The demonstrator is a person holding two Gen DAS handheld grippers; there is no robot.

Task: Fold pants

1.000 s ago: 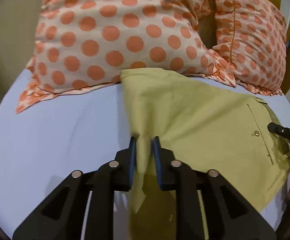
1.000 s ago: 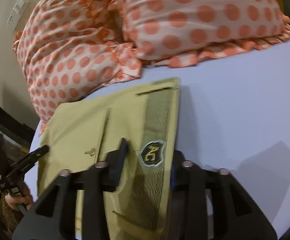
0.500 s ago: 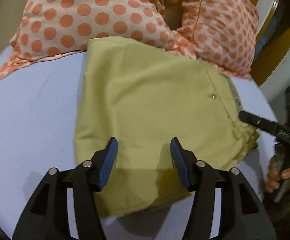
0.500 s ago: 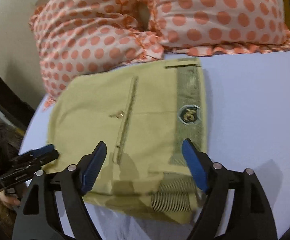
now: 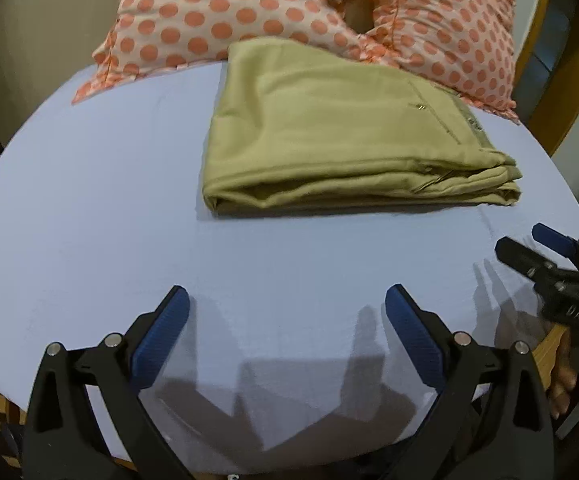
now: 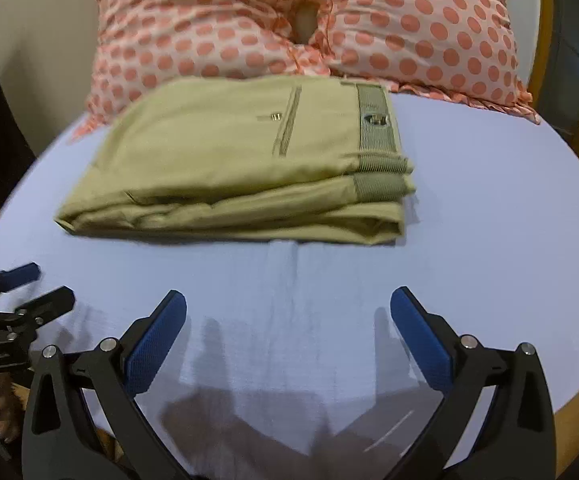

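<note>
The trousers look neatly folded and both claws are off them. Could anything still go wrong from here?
Perhaps. The folded pants lie right against the polka-dot pillows, so a nudge to a pillow might shift the stack. The near edges show loose, uneven layers, mostly at the waistband end, and these could slump open. The left gripper and right gripper hang open close together near the sheet; a careless move might knock them together.

Olive-green pants (image 5: 329, 132) with a darker ribbed waistband (image 6: 377, 136), pale lilac-blue bed sheet (image 5: 89, 200), cream pillows (image 6: 409, 20) with coral polka dots, black grippers with blue pads (image 5: 161, 336), yellow wooden frame (image 5: 561, 92)
</note>
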